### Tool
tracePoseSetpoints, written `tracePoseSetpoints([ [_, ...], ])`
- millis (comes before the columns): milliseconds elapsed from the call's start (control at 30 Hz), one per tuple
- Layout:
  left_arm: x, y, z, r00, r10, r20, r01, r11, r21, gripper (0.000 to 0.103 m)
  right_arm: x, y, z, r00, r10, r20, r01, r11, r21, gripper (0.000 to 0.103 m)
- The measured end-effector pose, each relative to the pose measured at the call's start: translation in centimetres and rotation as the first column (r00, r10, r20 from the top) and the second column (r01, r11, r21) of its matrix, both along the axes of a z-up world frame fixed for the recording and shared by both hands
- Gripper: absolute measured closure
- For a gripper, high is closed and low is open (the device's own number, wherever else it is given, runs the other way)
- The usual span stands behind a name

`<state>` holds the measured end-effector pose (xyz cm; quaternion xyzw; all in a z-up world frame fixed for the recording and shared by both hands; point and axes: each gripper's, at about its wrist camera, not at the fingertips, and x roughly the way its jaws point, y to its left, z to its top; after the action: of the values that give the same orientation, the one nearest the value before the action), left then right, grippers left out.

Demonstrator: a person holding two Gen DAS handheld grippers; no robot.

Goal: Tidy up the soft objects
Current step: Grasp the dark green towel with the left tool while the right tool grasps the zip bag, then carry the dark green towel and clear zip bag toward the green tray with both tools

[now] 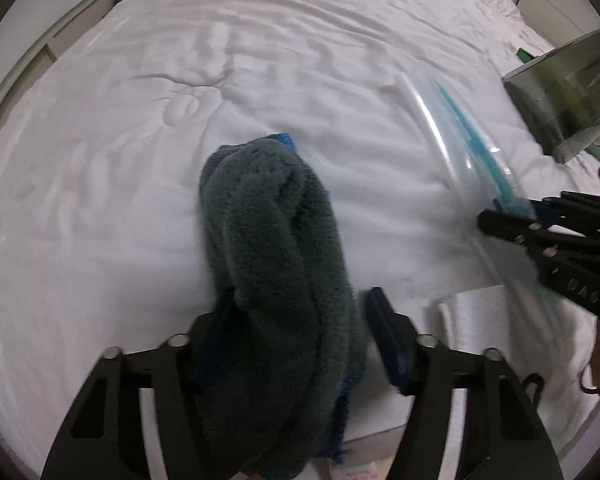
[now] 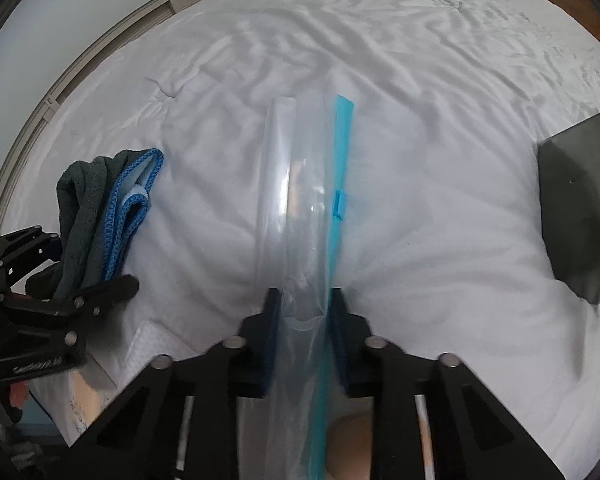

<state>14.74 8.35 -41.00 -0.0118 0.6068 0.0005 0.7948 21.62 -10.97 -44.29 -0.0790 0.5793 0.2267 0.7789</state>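
A wide white quilted bedspread, rumpled into soft ridges, fills nearly everything below me. A pale wall with a trim strip runs along its far edge, and a dark translucent box sits to the right. My left gripper stands partly spread around a bundled dark grey towel with blue edging that hangs toward the bed. My right gripper is narrowed around a clear zip bag with a teal seal

Bunched grey-and-blue towel and clear blue-zippered bag, apart on white bedding.
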Motion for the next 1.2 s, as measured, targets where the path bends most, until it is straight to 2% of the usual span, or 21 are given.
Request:
tracePoseSetpoints([
  [133,-0.2,0.5,0.2,1.000,0.009,0.008,-0.009,1.000,0.023,0.065,0.4,-0.4,0.0,1.000,-0.005,0.001,0.004,1.000,0.014,0.096],
  [300,-0.8,1.3,1.0,0.999,0.027,0.026,-0.028,0.999,0.033,0.079,0.0,-0.7,0.5,1.000,0.004,0.019,-0.004,1.000,0.013,0.099],
  [633,-1.5,2.6,3.9,0.992,0.096,0.077,-0.098,0.995,0.014,0.081,-0.9,-2.5,2.8,0.998,-0.025,0.063,0.020,0.996,0.082,0.101],
  [867,-1.5,1.6,6.2,0.985,0.115,0.125,-0.116,0.993,0.007,0.081,-1.8,-3.5,5.0,0.995,-0.035,0.090,0.024,0.992,0.123,0.102],
  [1200,-1.7,0.1,10.3,0.976,0.123,0.178,-0.127,0.992,0.011,0.081,-3.2,-5.1,9.8,0.989,-0.022,0.145,-0.007,0.980,0.197,0.102],
])
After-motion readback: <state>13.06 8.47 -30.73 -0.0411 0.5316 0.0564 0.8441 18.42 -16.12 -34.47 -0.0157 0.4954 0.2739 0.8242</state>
